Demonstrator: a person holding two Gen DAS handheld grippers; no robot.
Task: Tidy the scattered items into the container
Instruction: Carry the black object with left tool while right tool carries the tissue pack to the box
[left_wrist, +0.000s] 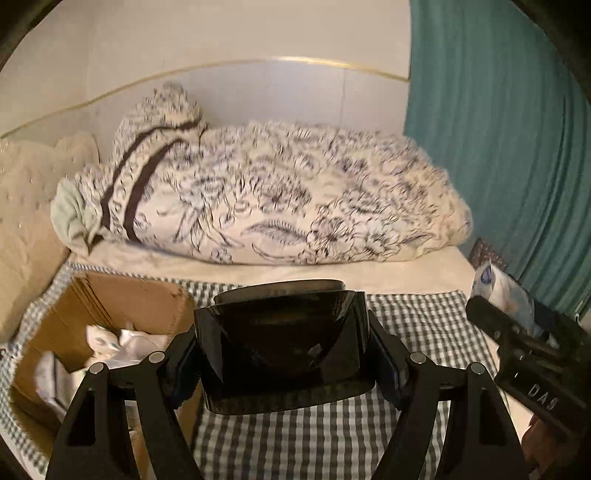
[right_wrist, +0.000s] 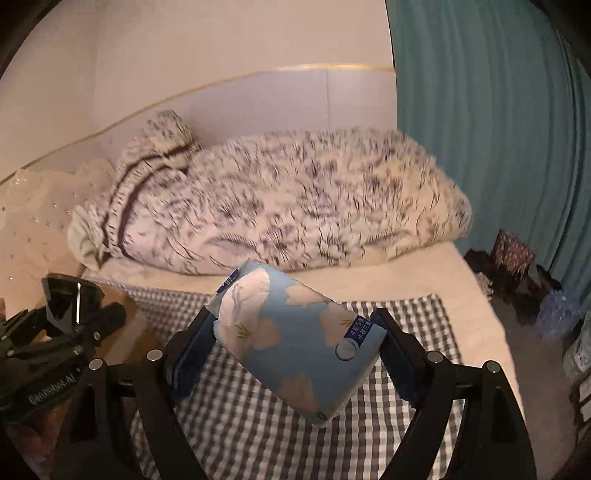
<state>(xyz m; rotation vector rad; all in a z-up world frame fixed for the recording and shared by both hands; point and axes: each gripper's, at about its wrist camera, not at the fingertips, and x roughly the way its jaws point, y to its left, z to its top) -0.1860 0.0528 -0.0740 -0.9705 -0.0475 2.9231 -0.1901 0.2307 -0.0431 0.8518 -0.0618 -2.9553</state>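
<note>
left gripper (left_wrist: 282, 354) clamped on a glossy black tray (left_wrist: 280, 343), cardboard box (left_wrist: 110, 314) just to its left. right gripper (right_wrist: 299, 343) clamped on a blue floral tissue pack (right_wrist: 295, 339), above the checked cloth (right_wrist: 258, 424).

The left gripper (left_wrist: 283, 347) is clamped on a glossy black trapezoid-shaped item (left_wrist: 282, 343), held above a grey checked cloth (left_wrist: 406, 317). To its left an open cardboard box (left_wrist: 110, 306) sits on the cloth with crumpled white items (left_wrist: 122, 341) inside. At the right edge the right gripper (left_wrist: 517, 325) holds a pale blue packet (left_wrist: 506, 291); behind them lie a floral quilt (left_wrist: 288, 199) and teal curtain (left_wrist: 498, 147).
</note>
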